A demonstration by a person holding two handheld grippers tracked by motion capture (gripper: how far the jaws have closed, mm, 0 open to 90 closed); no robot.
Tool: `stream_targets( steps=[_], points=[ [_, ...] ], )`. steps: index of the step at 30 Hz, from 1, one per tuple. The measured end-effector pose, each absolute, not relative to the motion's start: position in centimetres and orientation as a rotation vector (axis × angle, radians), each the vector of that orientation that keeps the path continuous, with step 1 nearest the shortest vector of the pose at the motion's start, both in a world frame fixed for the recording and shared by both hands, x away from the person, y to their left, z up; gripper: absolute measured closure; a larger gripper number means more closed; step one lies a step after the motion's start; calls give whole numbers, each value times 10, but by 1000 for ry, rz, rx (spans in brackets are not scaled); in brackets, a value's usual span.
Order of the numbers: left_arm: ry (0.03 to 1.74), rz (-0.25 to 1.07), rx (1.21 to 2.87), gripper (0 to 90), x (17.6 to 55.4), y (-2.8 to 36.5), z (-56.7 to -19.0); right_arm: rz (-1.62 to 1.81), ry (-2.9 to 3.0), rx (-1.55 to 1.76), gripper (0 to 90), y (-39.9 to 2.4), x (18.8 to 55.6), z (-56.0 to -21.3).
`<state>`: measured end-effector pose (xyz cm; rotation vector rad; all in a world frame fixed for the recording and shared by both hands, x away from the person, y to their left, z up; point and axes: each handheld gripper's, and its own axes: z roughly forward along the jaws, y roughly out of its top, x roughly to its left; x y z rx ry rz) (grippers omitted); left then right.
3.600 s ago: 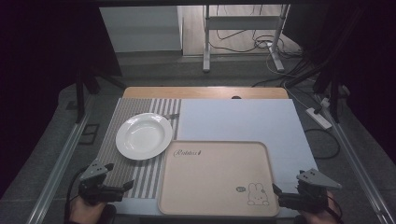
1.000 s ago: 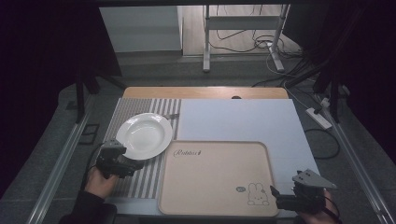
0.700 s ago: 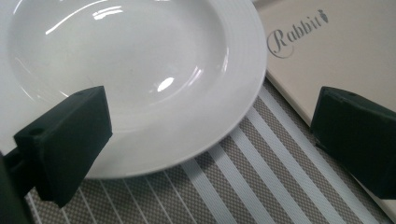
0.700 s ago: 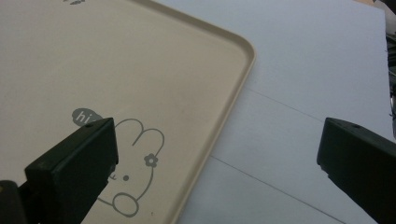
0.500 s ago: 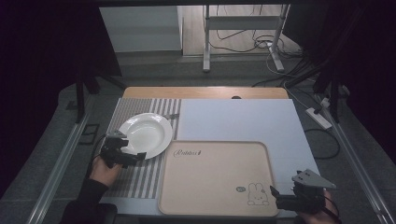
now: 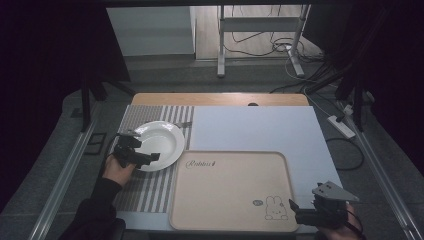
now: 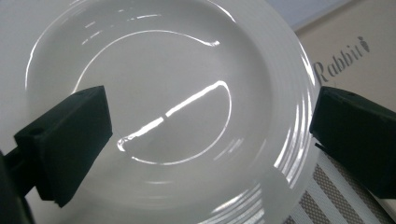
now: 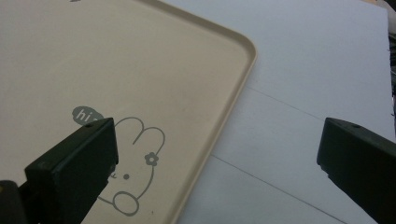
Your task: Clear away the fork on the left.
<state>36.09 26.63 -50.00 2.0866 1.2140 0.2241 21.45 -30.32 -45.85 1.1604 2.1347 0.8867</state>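
A lab-style recording bay: the bench stands among dark curtains, with loose cables (and a power strip) on the floor and a metal stand behind.

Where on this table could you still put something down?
The beige tray is bare apart from its printed rabbit. The pale sheet behind the tray, up to the wooden edge, is free too. It is crowded at the striped mat's far end, where the left gripper sits over the white plate.
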Motion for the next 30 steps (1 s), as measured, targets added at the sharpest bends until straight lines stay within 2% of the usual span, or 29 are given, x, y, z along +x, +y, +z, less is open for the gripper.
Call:
stream_targets(
  steps=[30],
  points=[
    [1312, 259, 2073, 0, 420, 273, -503, 875, 2147, 1158, 0, -303, 215, -459]
  ],
)
